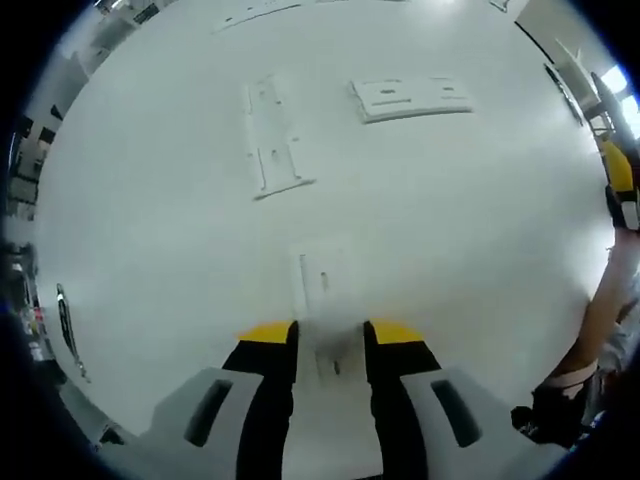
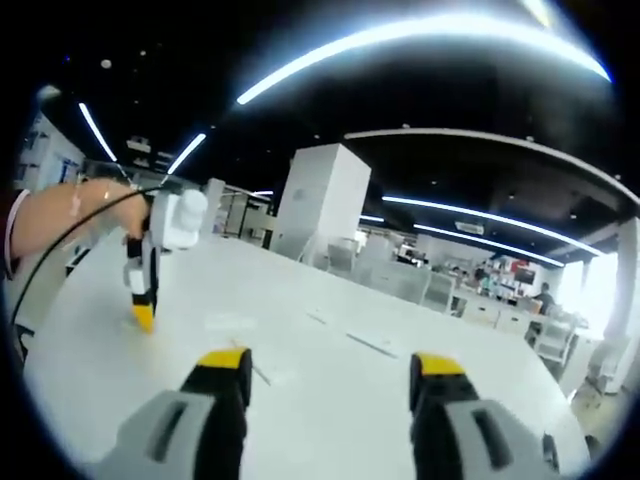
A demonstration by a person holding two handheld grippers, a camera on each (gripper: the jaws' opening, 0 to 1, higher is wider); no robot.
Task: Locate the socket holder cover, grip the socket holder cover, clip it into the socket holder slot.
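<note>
Surface: broad white table (image 1: 150, 250) in an open-plan office with strip ceiling lights and desks beyond.
Left gripper (image 1: 330, 335): low over the table, yellow-tipped jaws set narrow around a small white flat part; contact with the pads cannot be told through the blur.
Part between the jaws: white socket holder cover (image 1: 322, 285) (judged by shape and task), lying flat on the table, its far end reaching out past the jaw tips.
Beyond it: long white socket holder (image 1: 270, 135) with slots, flat on the table, well apart from the cover.
Farther right: second white slotted plate (image 1: 412, 97), near the holder but not touching.
Far table edge: more white strips, too small to name.
Right gripper (image 2: 330, 375): raised and looking across the table toward the room, jaws spread wide, nothing between them.
Also in the right gripper view: the left gripper (image 2: 145, 290) pointing down at the table, a hand (image 2: 75, 215) on it, cable trailing.
Progress: cover located; grip at hand or just being made (judgement). Left to do: lift, carry to the holder slot, clip in.
</note>
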